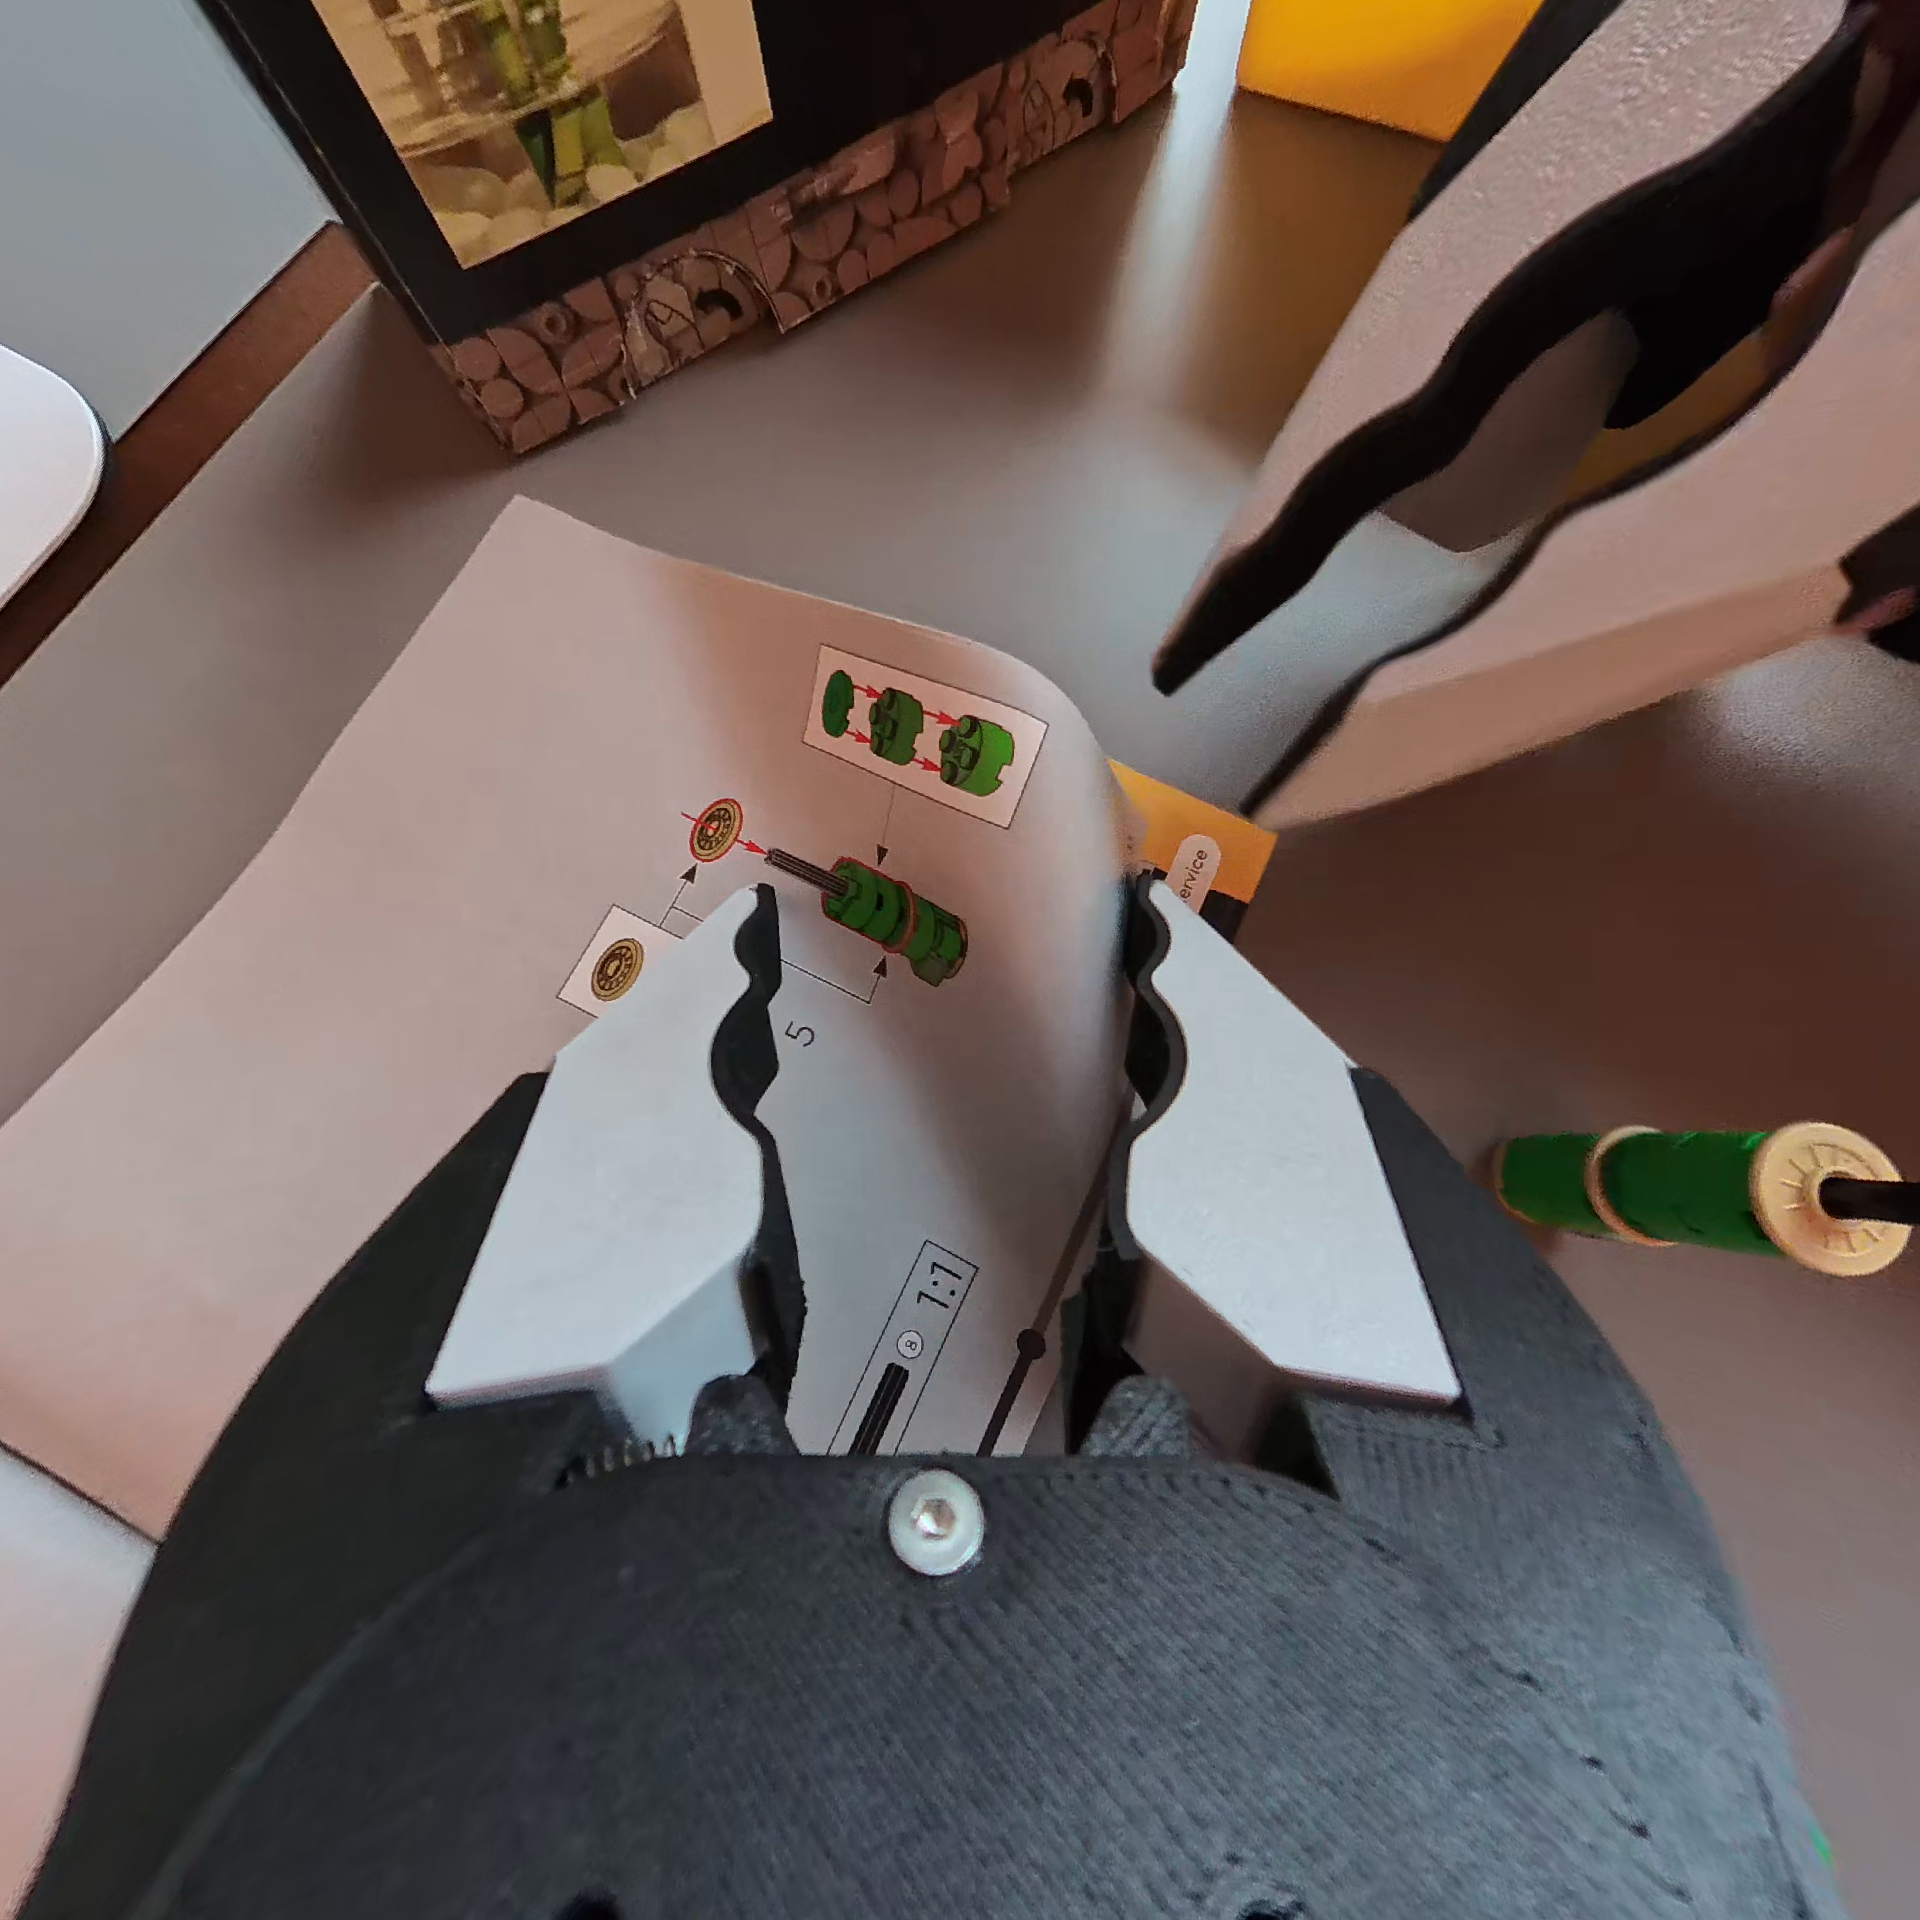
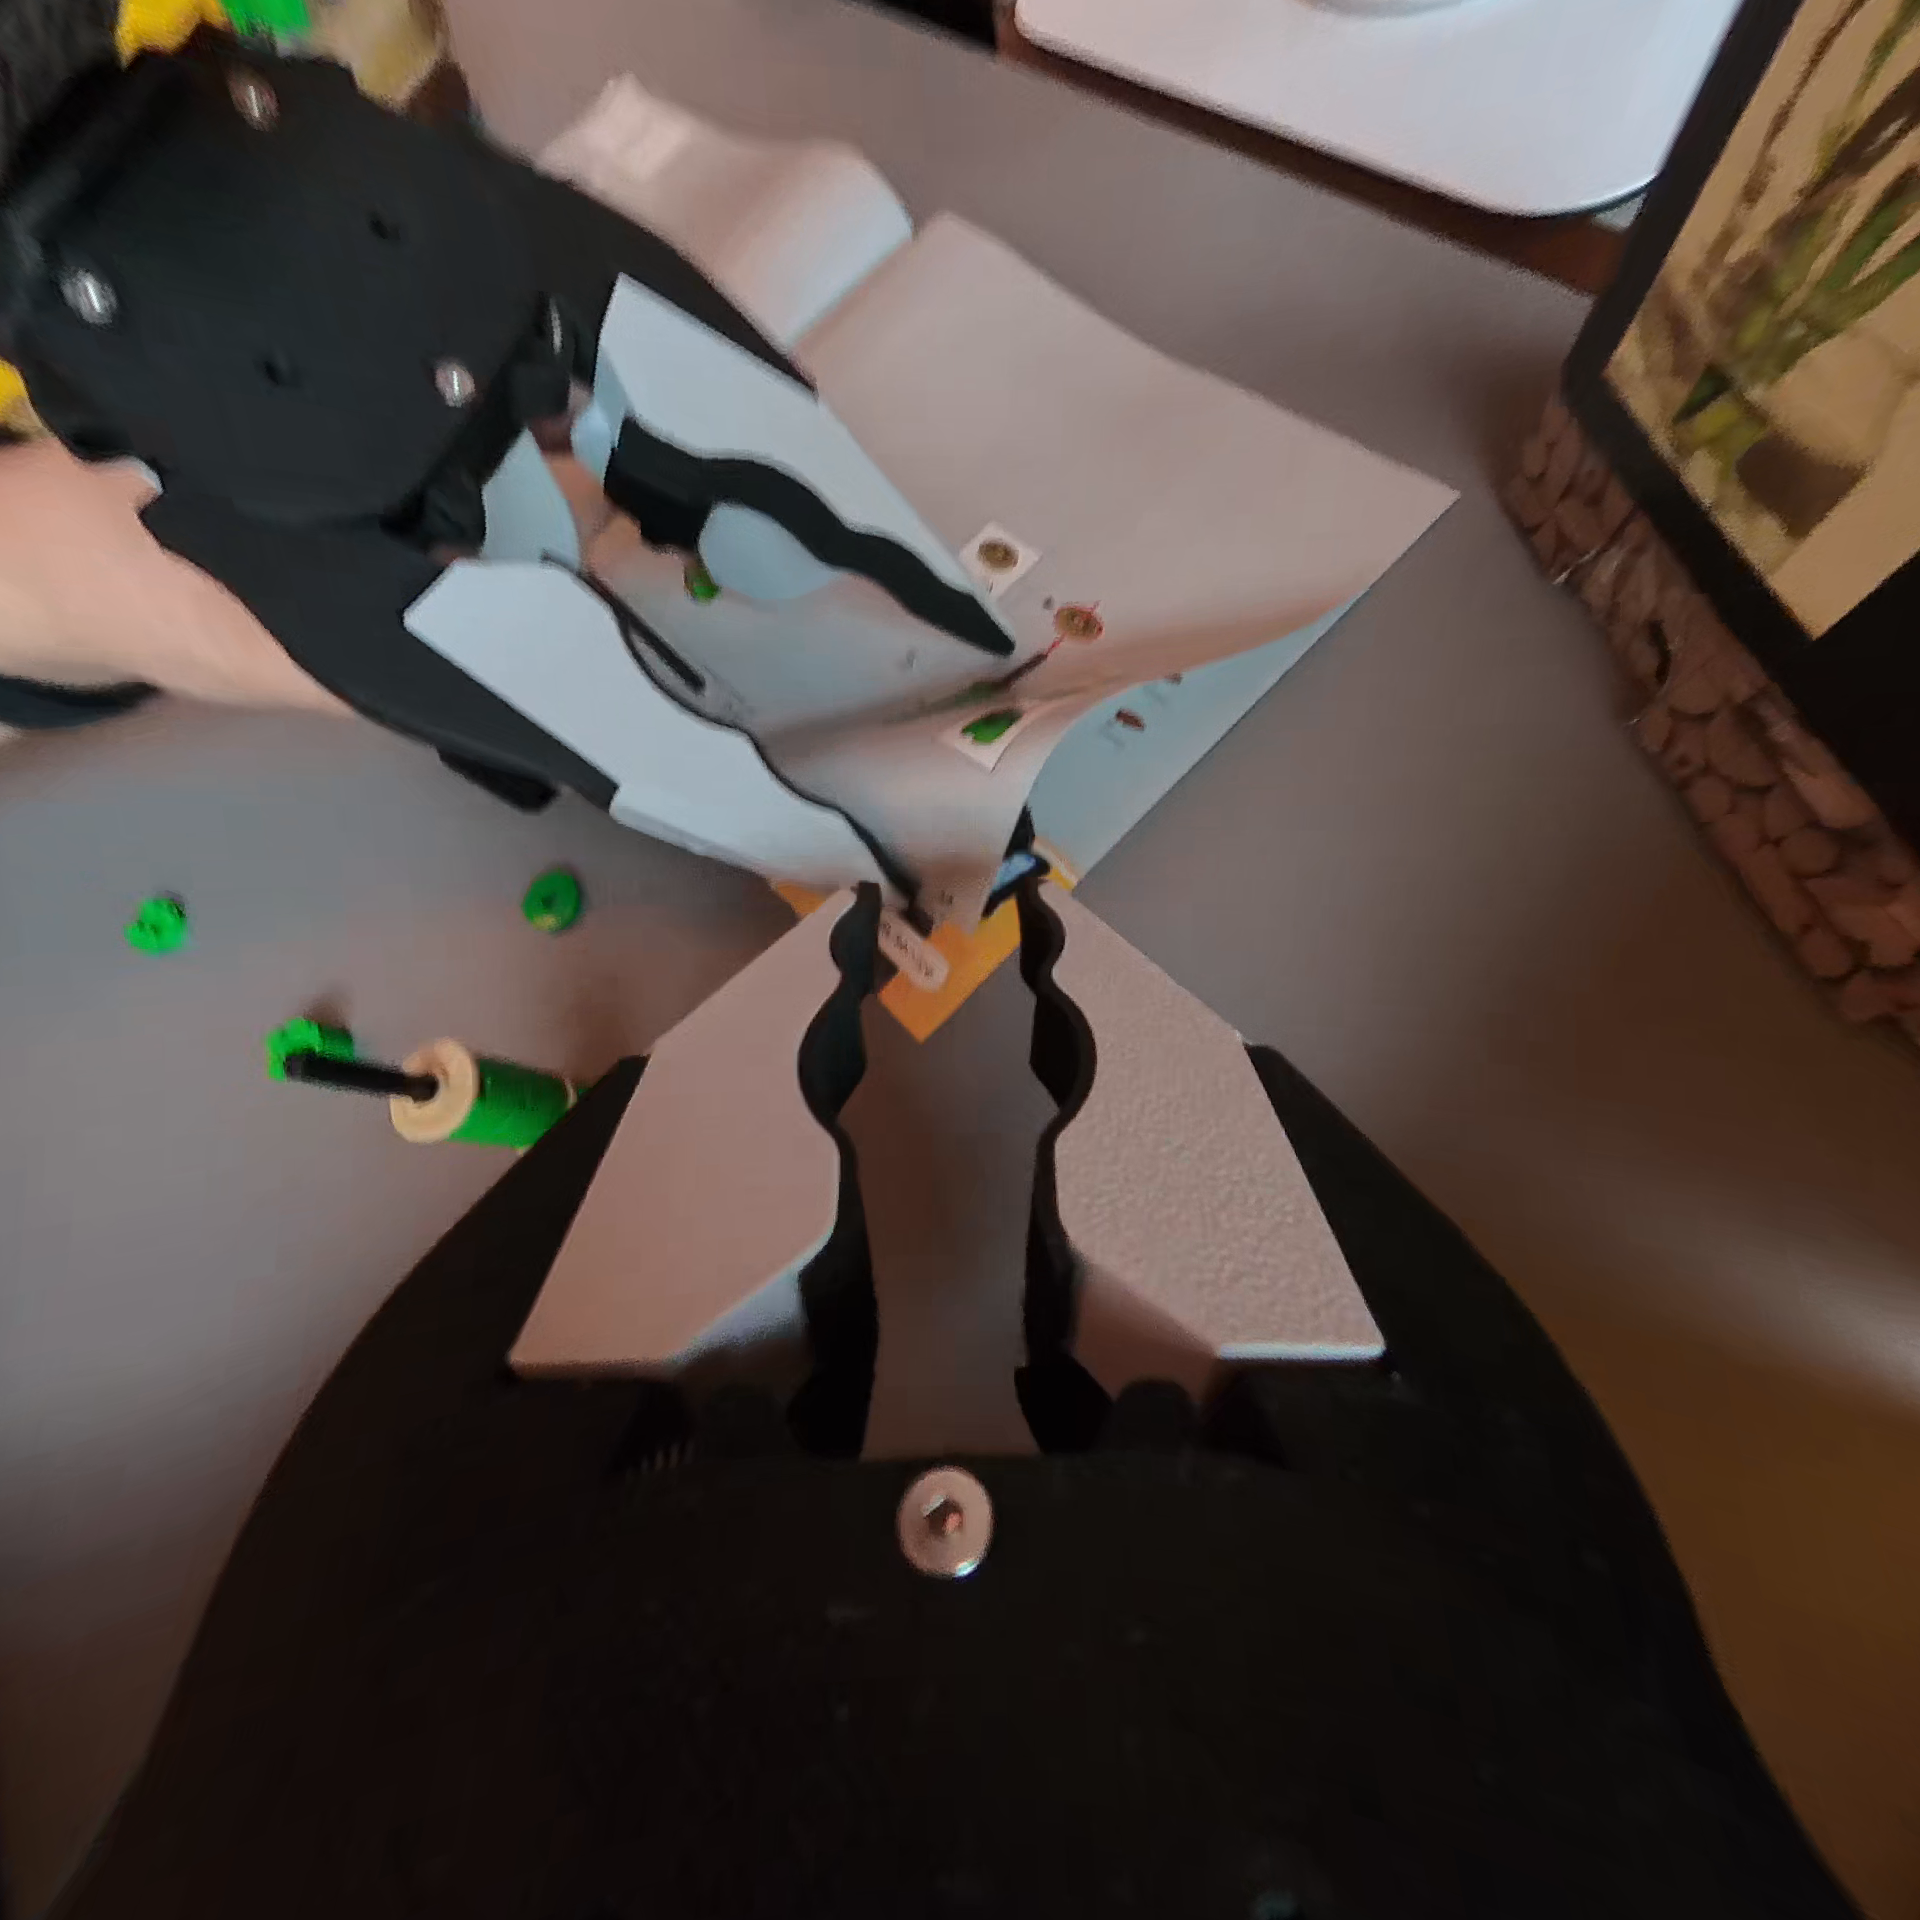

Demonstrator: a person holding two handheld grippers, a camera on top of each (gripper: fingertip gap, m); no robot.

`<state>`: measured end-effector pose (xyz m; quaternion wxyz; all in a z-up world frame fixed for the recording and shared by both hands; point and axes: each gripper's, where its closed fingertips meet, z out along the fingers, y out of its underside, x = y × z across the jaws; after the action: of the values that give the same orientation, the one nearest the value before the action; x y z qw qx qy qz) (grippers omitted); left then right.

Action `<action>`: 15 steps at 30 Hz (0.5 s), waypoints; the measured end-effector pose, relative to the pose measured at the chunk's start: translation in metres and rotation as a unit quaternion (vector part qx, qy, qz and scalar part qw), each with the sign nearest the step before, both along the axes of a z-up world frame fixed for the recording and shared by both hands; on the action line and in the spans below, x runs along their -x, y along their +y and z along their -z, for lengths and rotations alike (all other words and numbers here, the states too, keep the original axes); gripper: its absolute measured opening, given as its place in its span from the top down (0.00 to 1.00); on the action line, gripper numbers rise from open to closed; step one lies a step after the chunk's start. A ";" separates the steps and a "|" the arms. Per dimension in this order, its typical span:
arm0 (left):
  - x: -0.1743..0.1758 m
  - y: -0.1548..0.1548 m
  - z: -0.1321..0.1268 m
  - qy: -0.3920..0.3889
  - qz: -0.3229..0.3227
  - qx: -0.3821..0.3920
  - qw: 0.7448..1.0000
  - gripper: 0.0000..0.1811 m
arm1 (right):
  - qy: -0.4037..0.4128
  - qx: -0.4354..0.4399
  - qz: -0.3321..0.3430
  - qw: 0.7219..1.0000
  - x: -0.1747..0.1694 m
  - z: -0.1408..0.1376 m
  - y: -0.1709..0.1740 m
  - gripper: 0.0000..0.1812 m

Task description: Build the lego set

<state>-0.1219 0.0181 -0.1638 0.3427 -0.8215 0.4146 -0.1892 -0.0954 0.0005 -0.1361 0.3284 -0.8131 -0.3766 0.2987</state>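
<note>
The instruction booklet (image 1: 582, 748) lies open on the grey table, and its right page curls up between my left gripper's (image 1: 951, 904) jaws, which stand wide apart. The page's edge rests against the right finger (image 1: 1226, 1039). My right gripper (image 2: 943, 899) is open and empty, with its tips at the booklet's near corner over a yellow sheet (image 2: 951, 982). It also shows in the left wrist view (image 1: 1210, 743). A green cylinder assembly (image 1: 1704, 1195) with tan discs on a black axle lies on the table, also seen in the right wrist view (image 2: 468, 1096).
The dark lego box (image 1: 727, 208) stands behind the booklet and shows at the right in the right wrist view (image 2: 1766, 416). Loose green pieces (image 2: 156, 923) (image 2: 553, 900) lie left of the assembly. A white object (image 2: 1351, 94) sits at the table's far edge. A hand (image 2: 94, 603) holds the left gripper.
</note>
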 end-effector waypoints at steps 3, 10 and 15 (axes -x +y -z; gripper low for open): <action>0.000 0.000 -0.002 -0.029 -0.001 0.016 0.999 0.63 | 0.064 0.032 0.036 0.997 0.010 -0.009 0.012 0.86; 0.005 0.000 -0.008 -0.095 -0.010 0.060 0.994 0.65 | 0.119 0.131 0.060 0.982 0.016 0.000 0.013 0.85; 0.007 0.000 -0.011 -0.122 -0.010 0.080 0.989 0.66 | 0.135 0.142 0.060 0.979 0.015 -0.001 0.014 0.87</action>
<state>-0.1284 0.0180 -0.1532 0.3260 -0.8213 0.3449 -0.3165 -0.1101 0.0146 -0.1347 0.2745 -0.8249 -0.2326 0.4359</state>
